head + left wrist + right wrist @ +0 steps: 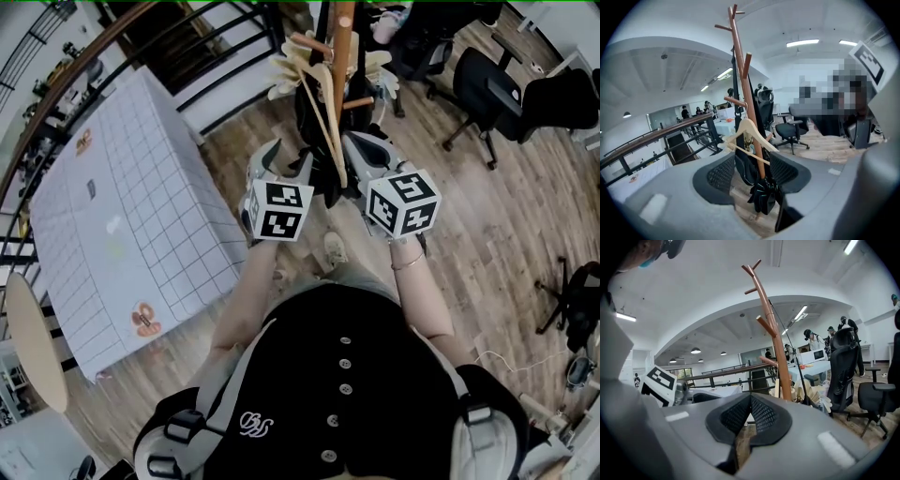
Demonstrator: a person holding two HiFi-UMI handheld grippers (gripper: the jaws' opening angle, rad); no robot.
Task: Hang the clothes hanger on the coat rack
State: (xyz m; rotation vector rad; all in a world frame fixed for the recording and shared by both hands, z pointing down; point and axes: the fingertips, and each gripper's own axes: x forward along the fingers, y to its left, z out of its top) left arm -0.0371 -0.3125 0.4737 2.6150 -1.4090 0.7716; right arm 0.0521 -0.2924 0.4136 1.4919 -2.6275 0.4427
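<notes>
We judge the task all but done. The wooden clothes hanger (738,129) hangs from a low peg of the coat rack (742,70), touching neither gripper. The left gripper (750,173) has its fingers spread and empty, near the rack. The right gripper (750,414) has its fingers pressed together on nothing.

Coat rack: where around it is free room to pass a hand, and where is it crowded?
Free: the floor between coat rack and office chair, and the upper pegs. Crowded: the rack's lower part, with hangers and black items.
</notes>
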